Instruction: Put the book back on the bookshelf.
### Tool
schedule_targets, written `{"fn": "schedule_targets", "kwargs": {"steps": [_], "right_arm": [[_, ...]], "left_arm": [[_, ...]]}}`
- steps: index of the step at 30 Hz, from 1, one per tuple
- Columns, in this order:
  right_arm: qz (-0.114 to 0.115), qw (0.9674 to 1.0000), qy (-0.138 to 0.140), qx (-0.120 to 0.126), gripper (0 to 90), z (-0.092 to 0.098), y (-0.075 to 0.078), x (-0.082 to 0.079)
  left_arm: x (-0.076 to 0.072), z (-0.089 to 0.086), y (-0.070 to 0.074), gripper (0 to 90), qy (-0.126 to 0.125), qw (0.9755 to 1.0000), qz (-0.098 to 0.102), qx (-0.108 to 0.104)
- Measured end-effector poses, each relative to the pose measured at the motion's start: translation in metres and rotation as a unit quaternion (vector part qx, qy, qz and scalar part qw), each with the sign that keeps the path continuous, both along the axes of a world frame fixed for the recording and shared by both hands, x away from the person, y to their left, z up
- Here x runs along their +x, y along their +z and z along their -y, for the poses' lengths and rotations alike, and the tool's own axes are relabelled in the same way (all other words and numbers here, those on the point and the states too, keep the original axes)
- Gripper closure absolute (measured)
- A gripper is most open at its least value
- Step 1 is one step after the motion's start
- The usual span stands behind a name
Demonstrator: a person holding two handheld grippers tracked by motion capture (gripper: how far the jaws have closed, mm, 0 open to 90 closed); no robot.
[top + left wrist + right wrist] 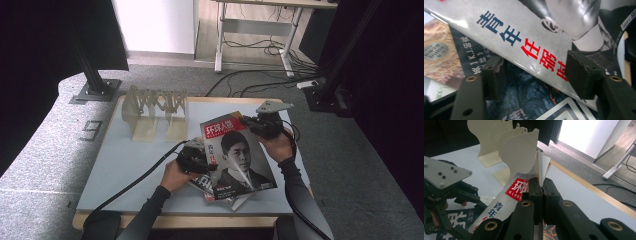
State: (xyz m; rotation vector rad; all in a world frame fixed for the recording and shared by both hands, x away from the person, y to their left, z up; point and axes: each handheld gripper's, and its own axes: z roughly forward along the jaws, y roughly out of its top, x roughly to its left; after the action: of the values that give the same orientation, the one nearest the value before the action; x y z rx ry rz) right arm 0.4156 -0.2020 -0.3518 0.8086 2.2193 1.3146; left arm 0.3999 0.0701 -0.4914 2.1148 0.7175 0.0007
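On the pale grey table [125,165], a cream slotted rack [152,112] stands unfilled, the glossy portrait magazine [240,155] raised at a slant above the remaining stack [220,197], so filing looks barely begun. The right gripper [540,185] has its fingers clamped on the magazine's top edge. The left gripper [534,75] fingers [495,75] are parted about its lower edge, one pad over the cover, not visibly pressing.

Dim overall, dark at both far corners of the high view. Bright from far doorway [584,135]. Glare on magazine [534,32] cover. Soft focus on near jaws; mild bending at edges.
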Motion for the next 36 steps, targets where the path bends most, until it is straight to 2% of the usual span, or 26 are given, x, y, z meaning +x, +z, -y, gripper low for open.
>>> {"fn": "schedule_targets", "kwargs": {"steps": [4, 9, 17, 24, 29, 36], "right_arm": [[0.001, 1.0000, 0.003, 0.004, 85.9, 0.002, 0.000, 0.000], [0.001, 1.0000, 0.004, 0.006, 85.9, 0.002, -0.001, -0.001], [0.006, 0.9999, 0.007, 0.006, 85.9, -0.002, 0.002, -0.001], [0.013, 0.9998, 0.007, 0.012, 85.9, 0.001, 0.006, -0.003], [0.022, 0.9994, 0.004, 0.026, 85.9, 0.007, 0.011, -0.005], [0.031, 0.9989, 0.002, 0.035, 85.7, 0.012, 0.018, -0.006]], "left_arm": [[0.002, -0.001, 0.000, 44.7, -0.003, 0.9997, -0.024, -0.006], [0.002, -0.003, 0.004, 52.8, -0.005, 0.9994, -0.033, -0.007], [0.000, -0.006, 0.014, 64.8, -0.005, 0.9995, -0.028, -0.017], [-0.002, -0.010, 0.022, 69.6, -0.002, 0.9992, -0.031, -0.025], [-0.003, -0.014, 0.032, 73.0, 0.007, 0.9992, -0.021, -0.033], [-0.005, -0.019, 0.044, 76.8, 0.017, 0.9990, 0.003, -0.041]]}}
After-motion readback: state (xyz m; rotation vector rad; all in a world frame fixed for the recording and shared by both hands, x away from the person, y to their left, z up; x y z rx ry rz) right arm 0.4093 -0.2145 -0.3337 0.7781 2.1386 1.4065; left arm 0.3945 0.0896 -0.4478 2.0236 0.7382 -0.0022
